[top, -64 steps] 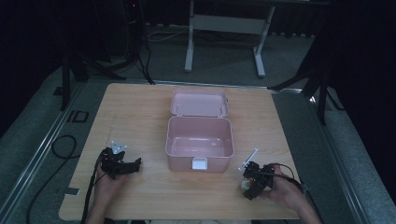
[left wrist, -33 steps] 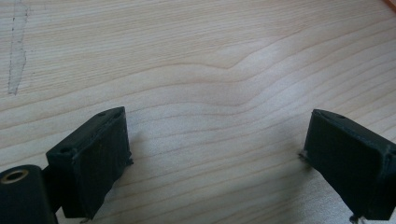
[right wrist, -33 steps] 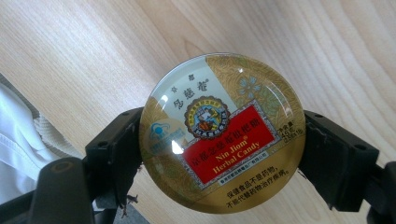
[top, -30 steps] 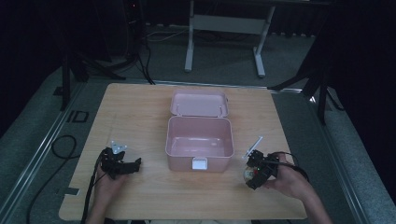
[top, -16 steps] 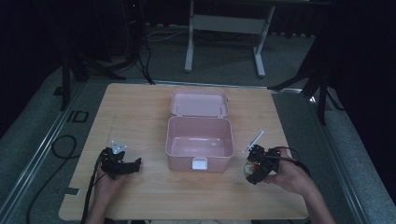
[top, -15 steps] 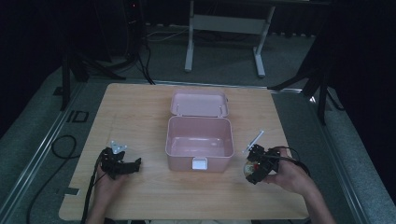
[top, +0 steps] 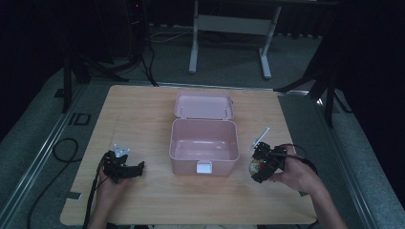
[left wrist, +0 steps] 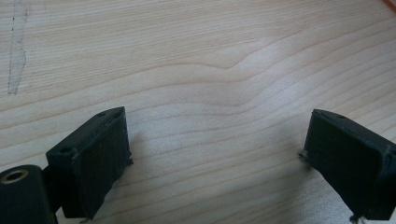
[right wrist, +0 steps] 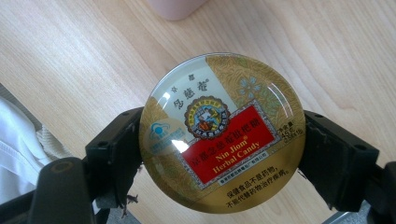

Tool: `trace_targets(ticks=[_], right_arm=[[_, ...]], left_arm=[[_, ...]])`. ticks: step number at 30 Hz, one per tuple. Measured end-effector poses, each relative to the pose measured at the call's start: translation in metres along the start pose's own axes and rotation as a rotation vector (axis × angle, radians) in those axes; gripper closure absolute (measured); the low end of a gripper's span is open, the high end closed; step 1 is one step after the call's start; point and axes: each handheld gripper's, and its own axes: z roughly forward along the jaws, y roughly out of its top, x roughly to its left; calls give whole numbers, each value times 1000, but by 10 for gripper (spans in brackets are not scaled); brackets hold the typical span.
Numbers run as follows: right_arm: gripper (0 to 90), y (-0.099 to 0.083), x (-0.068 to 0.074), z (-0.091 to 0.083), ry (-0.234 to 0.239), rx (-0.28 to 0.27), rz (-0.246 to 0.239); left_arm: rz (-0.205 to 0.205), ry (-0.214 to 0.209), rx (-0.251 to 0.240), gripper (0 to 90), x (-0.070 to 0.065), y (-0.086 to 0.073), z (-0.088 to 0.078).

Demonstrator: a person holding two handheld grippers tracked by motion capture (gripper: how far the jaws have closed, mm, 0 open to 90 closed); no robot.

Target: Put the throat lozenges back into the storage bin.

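Wooden bench (top: 143,114) from above: an open pink box (top: 204,145) sits between my grippers. Left gripper (left wrist: 219,158) view: jaws spread wide over bare wood. Right gripper (right wrist: 222,154) view: jaws clamp a round gold candy tin (right wrist: 222,133), box just ahead.

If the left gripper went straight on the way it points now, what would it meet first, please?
Probably the tabletop: the left gripper looks down at bare wood between its open fingers. In the high view it points toward the pink box, though depth is unclear.
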Motion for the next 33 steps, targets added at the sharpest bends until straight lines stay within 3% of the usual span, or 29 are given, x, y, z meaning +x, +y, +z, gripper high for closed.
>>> trace_targets(ticks=[14, 33], right_arm=[[201, 3, -10, -18, -14, -25, 15], [202, 10, -16, -24, 1, -33, 11]], left_arm=[[0, -1, 0, 68, 0, 0, 0], [1, -1, 0, 67, 0, 0, 0]])
